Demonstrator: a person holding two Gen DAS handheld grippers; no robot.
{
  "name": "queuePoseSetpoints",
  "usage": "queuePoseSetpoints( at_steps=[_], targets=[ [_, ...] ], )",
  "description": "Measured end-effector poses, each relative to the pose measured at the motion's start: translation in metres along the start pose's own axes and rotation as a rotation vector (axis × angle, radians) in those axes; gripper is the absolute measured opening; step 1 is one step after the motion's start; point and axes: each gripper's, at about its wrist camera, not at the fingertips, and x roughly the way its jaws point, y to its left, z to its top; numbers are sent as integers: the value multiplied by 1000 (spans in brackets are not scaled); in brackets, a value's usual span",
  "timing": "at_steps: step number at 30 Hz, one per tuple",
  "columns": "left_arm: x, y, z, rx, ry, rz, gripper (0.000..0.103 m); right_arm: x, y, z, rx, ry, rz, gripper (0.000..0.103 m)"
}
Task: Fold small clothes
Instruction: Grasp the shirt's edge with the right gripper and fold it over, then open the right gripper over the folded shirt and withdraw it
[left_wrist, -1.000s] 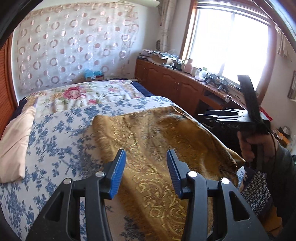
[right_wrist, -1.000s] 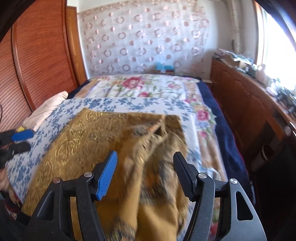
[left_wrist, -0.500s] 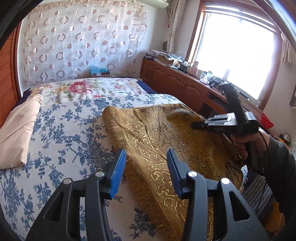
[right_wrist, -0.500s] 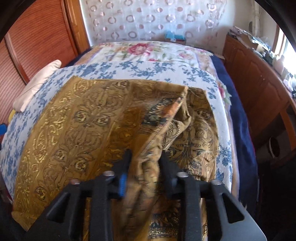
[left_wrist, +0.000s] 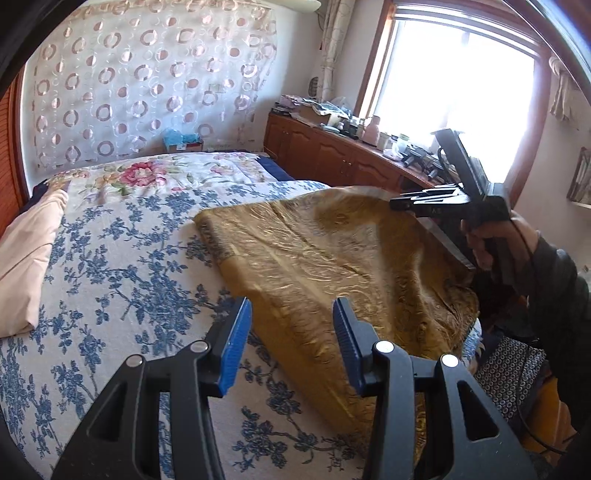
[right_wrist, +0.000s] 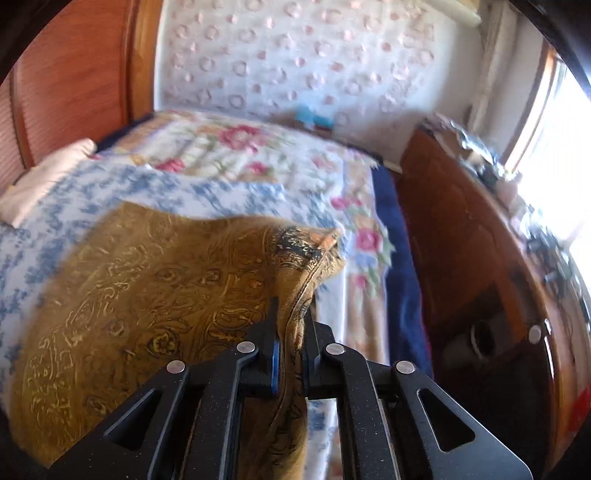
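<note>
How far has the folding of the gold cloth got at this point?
Early. Done: the gold cloth lies spread on the bed. In hand: the right hand-held gripper pinches a bunched edge and lifts it, its jaws easing slightly open; the left hand-held gripper is open, hovering over the near edge. Left: no finished fold shows yet.

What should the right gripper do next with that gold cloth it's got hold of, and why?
Probably carry the pinched edge across toward the left side to lay the fold. The right gripper has a ridge of the gold cloth between its pads, though its jaws are opening slightly, so firm the grip first. The left gripper hangs open above the cloth's near edge, holding nothing.
</note>
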Motion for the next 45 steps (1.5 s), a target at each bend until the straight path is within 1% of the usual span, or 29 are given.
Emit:
queuePoseSetpoints(
  at_steps=[1,2,3,4,5,9,12,15,18,21,22,23,24,27,28,30,31,32,33,34,36,37,38,39,41,44,45],
  targets=[
    [1,-1,-1,0,6,-1,52,2,-4,-6,21,6,-18,27],
    [1,-2,-2,5,9,-5,59,-1,-7,-13,38,-6,-18,36],
    [2,-3,-3,13,13,-7,59,-4,-8,-19,46,-17,-6,37],
    [2,-6,-4,18,18,-6,59,-10,-8,-29,58,-30,15,38],
    [4,-8,-5,27,27,-2,59,-15,-8,-37,66,-36,16,38],
    [5,-12,-10,40,35,32,60,-51,4,-79,79,-89,-3,38],
    [6,-15,-12,44,43,34,60,-66,9,-100,90,-97,42,38],
    [6,-19,-12,51,44,35,60,-67,18,-120,100,-70,74,38],
    [7,-21,-13,58,47,41,60,-56,21,-130,117,-34,61,38],
    [8,-24,-15,64,53,41,60,-48,19,-136,134,-18,77,38],
    [9,-25,-15,65,55,40,60,-47,19,-137,137,-26,86,28],
    [8,-26,-16,66,56,40,60,-49,19,-137,138,-38,106,9],
    [8,-27,-16,68,56,39,60,-50,19,-138,141,-47,116,5],
    [8,-30,-17,74,57,36,60,-65,14,-139,158,-98,124,2],
    [7,-31,-17,76,56,35,60,-74,10,-140,171,-130,107,2],
    [7,-31,-17,76,56,32,59,-88,1,-144,192,-166,82,2],
    [7,-31,-18,76,56,31,59,-95,-6,-146,209,-180,48,2],
    [7,-32,-18,75,56,30,59,-100,-15,-149,237,-187,-10,2],
    [8,-32,-18,75,57,28,59,-102,-18,-151,252,-189,-39,2],
    [8,-32,-18,75,59,27,60,-102,-24,-155,277,-189,-56,2],
    [8,-33,-19,76,62,29,60,-98,-28,-159,296,-166,-42,2],
    [8,-34,-19,79,65,30,60,-94,-27,-161,295,-150,-38,5],
    [9,-34,-20,79,67,30,60,-93,-25,-162,290,-140,-39,11],
    [9,-35,-20,80,69,30,60,-89,-22,-162,277,-124,-37,15],
    [10,-36,-22,85,73,30,60,-87,-18,-162,271,-123,-20,35],
    [12,-36,-23,85,80,29,60,-83,-16,-160,274,-124,4,49],
    [13,-36,-23,84,83,29,60,-82,-14,-159,274,-125,4,50]
  ],
)
